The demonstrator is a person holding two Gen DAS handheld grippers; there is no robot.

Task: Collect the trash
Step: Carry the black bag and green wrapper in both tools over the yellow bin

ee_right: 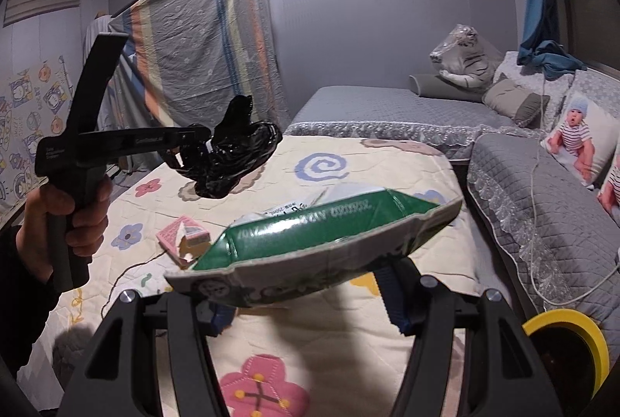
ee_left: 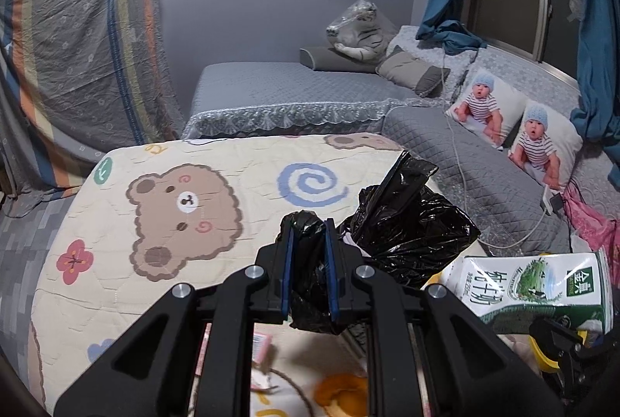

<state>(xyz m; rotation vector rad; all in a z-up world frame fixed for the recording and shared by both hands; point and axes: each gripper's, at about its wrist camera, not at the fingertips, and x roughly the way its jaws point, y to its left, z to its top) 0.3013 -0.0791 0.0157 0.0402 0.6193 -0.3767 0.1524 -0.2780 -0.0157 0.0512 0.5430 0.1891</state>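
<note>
Left gripper (ee_left: 309, 223): black two-finger tool with blue pads, jaws closed tight on a bunched fold of the crinkled glossy black plastic trash bag (ee_left: 403, 223); the rest of the bag billows out to the right of the fingers, clear of the bedding.
Left gripper, side view (ee_right: 193, 145): seen from the right wrist camera as a black pistol-grip frame; a hand (ee_right: 68, 219) in a dark sleeve wraps the handle.
Right gripper (ee_right: 306, 297): jaws about half open, blue pads pressing both sides of a flattened green-and-white milk carton (ee_right: 310, 242).
Milk carton: waxed card, squashed to a lens-shaped cross-section, grey folded seam facing the camera; held above the quilt. In the left wrist view the same carton (ee_left: 538, 285) sits just right of the bag, printed side showing.
Trash bag position (ee_right: 232, 157): suspended over the far left part of the quilt, well apart from the carton in this view.
Quilt (ee_left: 116, 300): cream padded cover, stitched, printed with brown bears, blue spirals and flowers.
Small box (ee_right: 184, 235): pink torn cardboard, lying on the quilt beyond the carton.
Yellow ring (ee_right: 581, 331): smooth, round, at the lower right edge.
Sofa cover (ee_right: 542, 223): grey quilted fabric with lace trim.
</note>
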